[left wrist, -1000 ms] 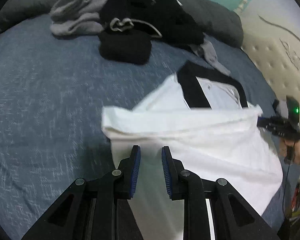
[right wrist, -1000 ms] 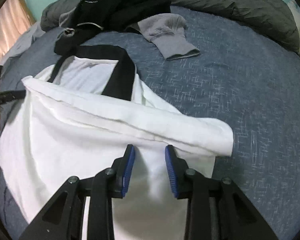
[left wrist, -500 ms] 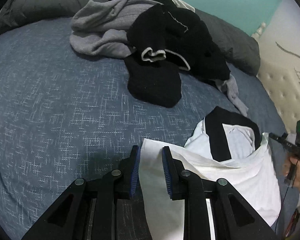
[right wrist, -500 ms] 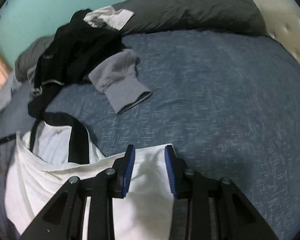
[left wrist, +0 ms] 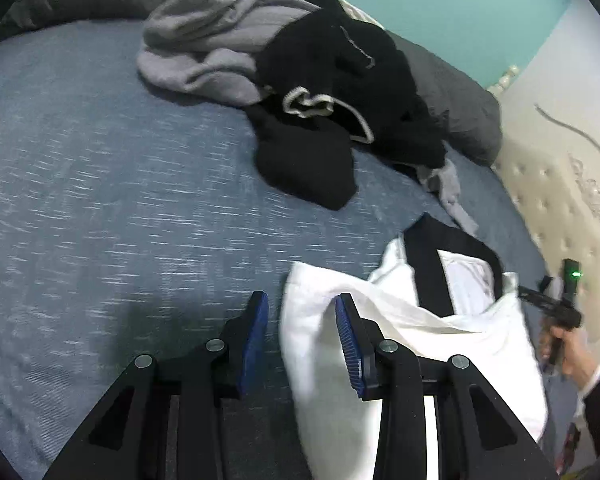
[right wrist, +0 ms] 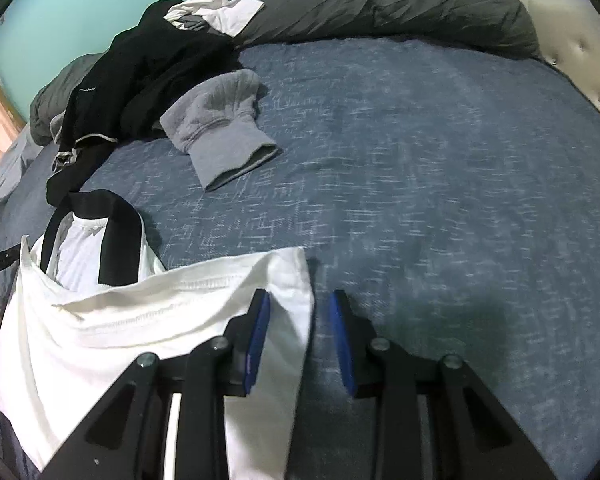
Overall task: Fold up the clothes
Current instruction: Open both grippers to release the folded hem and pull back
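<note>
A white shirt (left wrist: pixel 420 340) (right wrist: pixel 120 320) with a black collar band (left wrist: pixel 424 272) (right wrist: pixel 116 240) lies on the blue bed cover (left wrist: pixel 100 200) (right wrist: pixel 420 160), its lower part folded up over the chest. My left gripper (left wrist: pixel 300 308) is open, and the folded edge's left corner lies slack between its blue pads. My right gripper (right wrist: pixel 299 300) is open too, over the right corner of that edge. The left wrist view also shows the right gripper (left wrist: pixel 556 308), held in a hand.
A pile of black garments (left wrist: pixel 340 80) (right wrist: pixel 140 68) and a grey sweatshirt (left wrist: pixel 204 40) (right wrist: pixel 220 128) lies beyond the shirt. A dark grey duvet (right wrist: pixel 380 4) runs along the far side. A cream tufted headboard (left wrist: pixel 560 184) borders the bed.
Both grippers carried the shirt's hem up toward the collar, laid it down, and have opened, letting go of the two corners.
</note>
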`<state>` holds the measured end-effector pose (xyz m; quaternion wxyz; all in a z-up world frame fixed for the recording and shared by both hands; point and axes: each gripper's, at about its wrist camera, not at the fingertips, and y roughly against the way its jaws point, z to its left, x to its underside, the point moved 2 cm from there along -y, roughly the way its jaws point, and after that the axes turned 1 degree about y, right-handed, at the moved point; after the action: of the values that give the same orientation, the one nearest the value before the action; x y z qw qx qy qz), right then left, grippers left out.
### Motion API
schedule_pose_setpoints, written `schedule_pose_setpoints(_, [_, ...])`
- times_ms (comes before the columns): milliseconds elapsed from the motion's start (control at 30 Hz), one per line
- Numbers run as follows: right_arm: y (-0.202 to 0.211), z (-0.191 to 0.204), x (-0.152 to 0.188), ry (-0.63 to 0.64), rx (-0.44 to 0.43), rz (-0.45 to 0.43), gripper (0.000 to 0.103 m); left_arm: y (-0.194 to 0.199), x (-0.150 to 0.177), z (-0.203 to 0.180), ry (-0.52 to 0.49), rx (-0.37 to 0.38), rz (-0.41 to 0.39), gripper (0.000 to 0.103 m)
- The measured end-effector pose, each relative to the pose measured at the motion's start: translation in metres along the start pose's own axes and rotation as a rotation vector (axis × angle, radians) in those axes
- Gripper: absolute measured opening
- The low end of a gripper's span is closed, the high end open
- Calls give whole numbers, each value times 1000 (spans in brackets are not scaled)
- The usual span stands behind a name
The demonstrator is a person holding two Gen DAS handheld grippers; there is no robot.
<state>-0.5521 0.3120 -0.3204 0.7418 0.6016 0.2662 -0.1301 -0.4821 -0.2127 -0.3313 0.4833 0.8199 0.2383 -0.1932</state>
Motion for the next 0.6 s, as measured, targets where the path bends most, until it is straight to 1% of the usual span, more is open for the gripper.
schedule_pose_setpoints(67, [-2, 2, -1, 9, 15, -20, 31, -3, 0, -1, 0, 23, 1, 37])
schedule_pose_setpoints(100, [-1, 3, -1, 17, 23, -33, 28, -4, -1, -3, 0, 33, -1, 35])
schedule_pose_setpoints(133, [-2, 4, 0, 27, 20, -37, 21, -5, -1, -4, 0, 43, -2, 26])
schedule_pose_setpoints(167, [-2, 5, 0, 37, 17, -38, 12, -6, -1, -6, -5, 51, 5, 20])
schedule_pose_setpoints(200, [-2, 6, 1, 44, 21, -42, 7, -8, 0, -9, -20, 44, 13, 11])
schedule_pose_setpoints(233, [0, 7, 1, 48, 22, -50, 5, -9, 0, -12, -34, 38, 20, 7])
schedule_pose_setpoints(300, [8, 8, 0, 49, 16, -79, 3, -7, 0, -17, -56, 21, 20, 6])
schedule_pose_setpoints(467, [40, 6, -7, 49, 27, -188, 3, 18, -7, -22, -60, 26, -44, 5])
schedule_pose_setpoints(600, [52, 0, -16, 21, 39, -216, 3, 40, -17, -21, -55, 26, -88, 5])
